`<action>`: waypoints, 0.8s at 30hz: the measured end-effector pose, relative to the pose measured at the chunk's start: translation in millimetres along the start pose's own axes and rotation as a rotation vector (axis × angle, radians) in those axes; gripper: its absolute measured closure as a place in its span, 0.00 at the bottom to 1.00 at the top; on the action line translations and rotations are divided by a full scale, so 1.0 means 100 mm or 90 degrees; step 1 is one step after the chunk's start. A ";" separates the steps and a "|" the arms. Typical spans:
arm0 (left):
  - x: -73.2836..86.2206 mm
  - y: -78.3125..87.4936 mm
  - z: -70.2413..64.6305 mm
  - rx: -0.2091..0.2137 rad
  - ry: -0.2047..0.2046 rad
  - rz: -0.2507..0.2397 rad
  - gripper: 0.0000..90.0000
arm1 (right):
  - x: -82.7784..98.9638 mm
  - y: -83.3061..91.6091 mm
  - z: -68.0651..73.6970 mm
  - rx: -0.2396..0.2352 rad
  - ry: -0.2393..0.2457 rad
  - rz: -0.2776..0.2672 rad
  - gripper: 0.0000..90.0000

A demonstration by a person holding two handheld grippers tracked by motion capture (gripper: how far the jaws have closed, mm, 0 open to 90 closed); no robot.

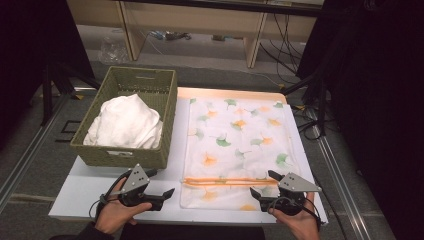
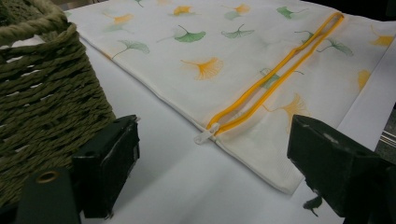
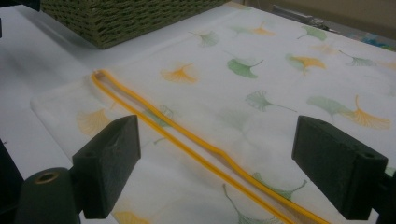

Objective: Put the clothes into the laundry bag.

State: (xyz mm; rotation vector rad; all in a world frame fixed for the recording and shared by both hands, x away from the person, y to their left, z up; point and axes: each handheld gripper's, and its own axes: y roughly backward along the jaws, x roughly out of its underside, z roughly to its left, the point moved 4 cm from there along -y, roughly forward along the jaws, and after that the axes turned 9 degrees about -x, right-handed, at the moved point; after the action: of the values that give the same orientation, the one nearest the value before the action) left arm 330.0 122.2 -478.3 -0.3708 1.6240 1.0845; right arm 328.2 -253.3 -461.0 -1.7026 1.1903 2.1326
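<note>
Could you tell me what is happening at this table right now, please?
A person holds a gripper in each hand at the near edge of a white table. The left gripper and right gripper both hang open, flanking the orange zipper of a leaf-printed laundry bag lying flat. Nothing is gripped. A woven basket of white cloth sits beside it.
</note>
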 end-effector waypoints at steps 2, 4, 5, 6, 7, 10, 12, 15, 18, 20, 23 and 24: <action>0.01 0.01 0.02 -0.007 0.002 0.005 0.18 | 0.00 -0.02 -0.01 -0.006 0.006 0.005 0.18; 0.02 0.02 0.04 -0.011 -0.002 0.013 0.19 | 0.00 -0.04 -0.02 -0.001 0.019 0.012 0.18; 0.02 0.02 0.05 -0.013 -0.001 0.016 0.19 | 0.00 -0.06 -0.02 -0.003 0.020 0.019 0.18; 0.03 0.03 0.05 -0.014 0.002 0.018 0.19 | 0.01 -0.07 -0.03 -0.008 0.028 0.028 0.18; 0.03 0.03 0.07 -0.015 -0.005 0.022 0.19 | 0.01 -0.09 -0.04 -0.005 0.025 0.034 0.18; 0.05 0.05 0.07 -0.015 -0.002 0.032 0.19 | 0.02 -0.18 -0.10 -0.008 0.063 0.064 0.18; 0.06 0.06 0.07 -0.016 -0.007 0.037 0.19 | 0.03 -0.25 -0.16 -0.006 0.078 0.096 0.18; 0.07 0.07 0.07 -0.020 -0.007 0.041 0.19 | 0.02 -0.38 -0.28 -0.005 0.093 0.124 0.21; 0.09 0.08 0.04 -0.016 -0.012 0.048 0.19 | 0.00 -0.52 -0.40 -0.012 0.099 0.147 0.23; 0.10 0.08 0.02 -0.014 -0.012 0.050 0.19 | 0.00 -0.57 -0.44 -0.012 0.100 0.155 0.23; 0.11 0.09 -0.03 -0.008 -0.027 0.056 0.19 | 0.02 -0.74 -0.47 -0.015 0.109 0.202 0.23; 0.12 0.08 -0.04 -0.006 -0.023 0.056 0.19 | 0.02 -0.77 -0.47 -0.017 0.114 0.211 0.23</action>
State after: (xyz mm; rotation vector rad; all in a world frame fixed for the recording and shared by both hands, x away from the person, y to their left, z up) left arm 317.3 127.0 -485.3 -0.2870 1.6164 1.1598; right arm 406.2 -233.4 -501.3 -1.8519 1.5990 2.2169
